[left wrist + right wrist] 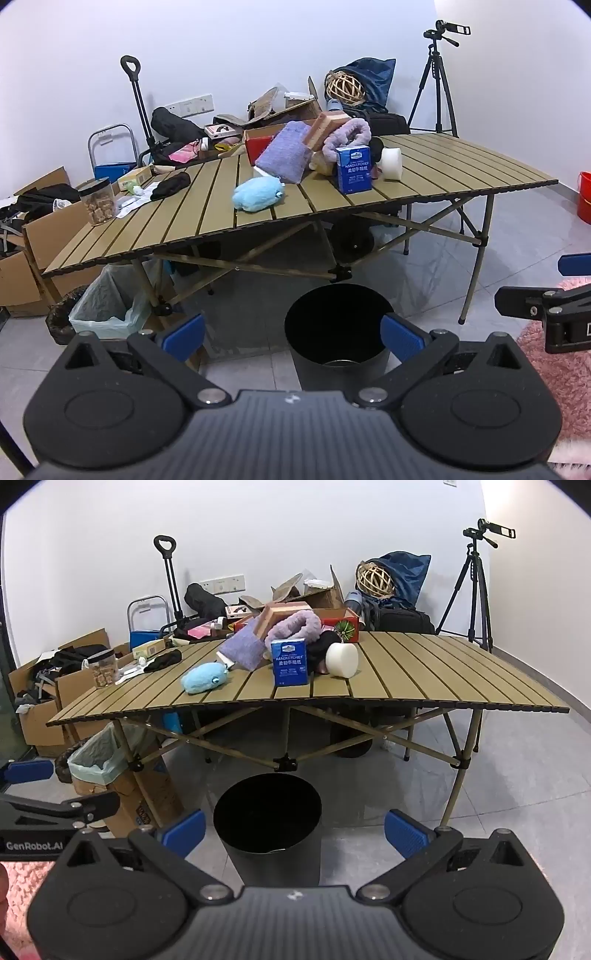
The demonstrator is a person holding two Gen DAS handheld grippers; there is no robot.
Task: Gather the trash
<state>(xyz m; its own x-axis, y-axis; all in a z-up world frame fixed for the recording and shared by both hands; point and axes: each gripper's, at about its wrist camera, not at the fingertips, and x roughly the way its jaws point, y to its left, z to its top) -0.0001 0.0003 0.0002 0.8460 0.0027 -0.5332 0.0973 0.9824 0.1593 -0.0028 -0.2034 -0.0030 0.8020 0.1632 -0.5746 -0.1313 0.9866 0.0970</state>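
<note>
Two grippers are seen, both released with jaws spread wide and nothing between the blue pads: the left gripper [293, 338] and the right gripper [294, 830], each held low in front of the worktop [443, 166]. One black bin [338, 328] stands on the tiled floor just before the worktop's near edge, at twelve o'clock from both grippers; its mouth is open and dark. One second bin lined with a pale green bag [98, 755] is seen at nine o'clock, beside a worktop leg. On the slatted worktop, the items are counted as follows: one blue tissue box [290, 661] upright near the middle, one white roll [341, 659] touching close at its three o'clock, one light-blue plush toy [205, 677] at its nine o'clock, one lilac cloth [284, 151], one black cloth [170, 184], and one clear jar [98, 201] with a black lid at the far left end. One tripod [437, 81] with a camera stands at two o'clock.
</note>
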